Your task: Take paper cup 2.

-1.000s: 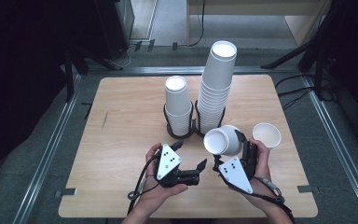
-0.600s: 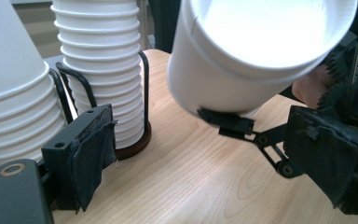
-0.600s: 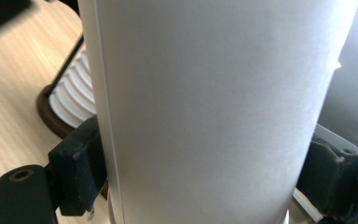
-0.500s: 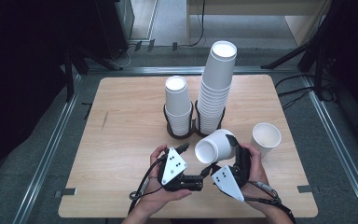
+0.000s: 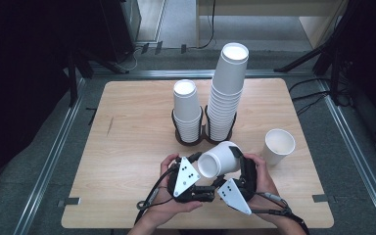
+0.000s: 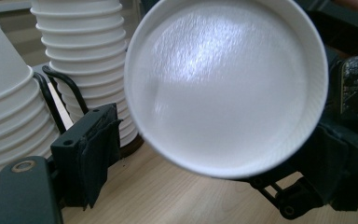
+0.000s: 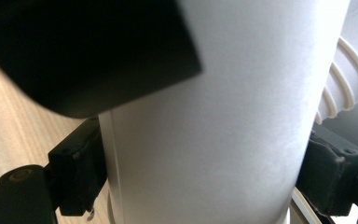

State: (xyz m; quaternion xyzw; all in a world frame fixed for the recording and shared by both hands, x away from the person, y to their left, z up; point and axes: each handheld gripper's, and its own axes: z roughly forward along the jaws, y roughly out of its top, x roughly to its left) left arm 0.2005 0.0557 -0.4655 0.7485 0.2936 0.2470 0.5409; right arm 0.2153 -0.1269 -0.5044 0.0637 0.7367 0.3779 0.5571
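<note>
Each hand carries a black gripper, the left gripper (image 5: pixel 196 159) and the right gripper (image 5: pixel 237 155), topped by a grey three-cornered plate printed with small black dots. A thin black cable (image 5: pixel 149 200) loops from the left one. Its black fingers (image 6: pixel 91 154) are boxy, wrapped in dark tape, with a round brass-coloured screw at the base. The forearms are bare.
</note>
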